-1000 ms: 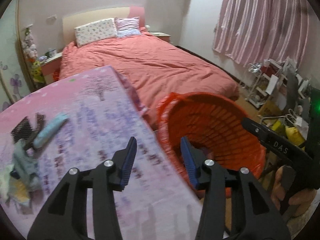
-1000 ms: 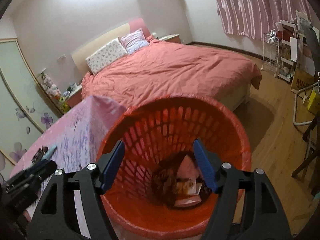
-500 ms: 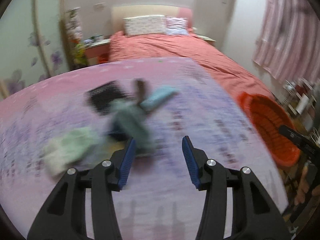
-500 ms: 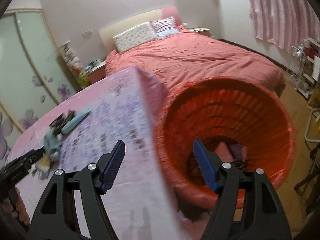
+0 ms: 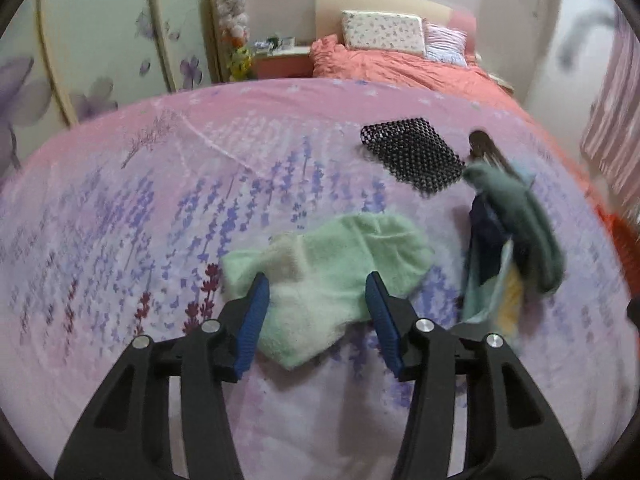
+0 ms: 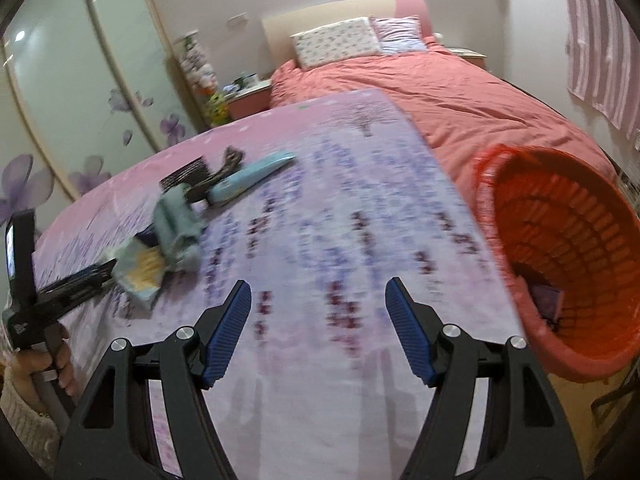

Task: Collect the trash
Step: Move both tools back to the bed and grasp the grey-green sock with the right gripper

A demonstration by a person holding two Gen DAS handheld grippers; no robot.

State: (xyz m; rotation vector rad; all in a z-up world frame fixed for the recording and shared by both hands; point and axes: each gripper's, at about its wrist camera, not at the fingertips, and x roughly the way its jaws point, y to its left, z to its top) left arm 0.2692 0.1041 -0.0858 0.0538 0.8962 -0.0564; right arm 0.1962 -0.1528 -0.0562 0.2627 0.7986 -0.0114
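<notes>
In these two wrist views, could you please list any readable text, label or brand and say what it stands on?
None can be read.
Left hand-held gripper: pale marks on its black body, too blurred to read.
Purple packet in the orange basket: no legible print.

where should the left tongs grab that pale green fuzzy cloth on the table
Take the pale green cloth at its raised, bunched fold near the middle, coming down from above. It lies flat and limp on the pink tablecloth, so an edge gives little to pinch. The left tongs are open, already straddling it.
</notes>
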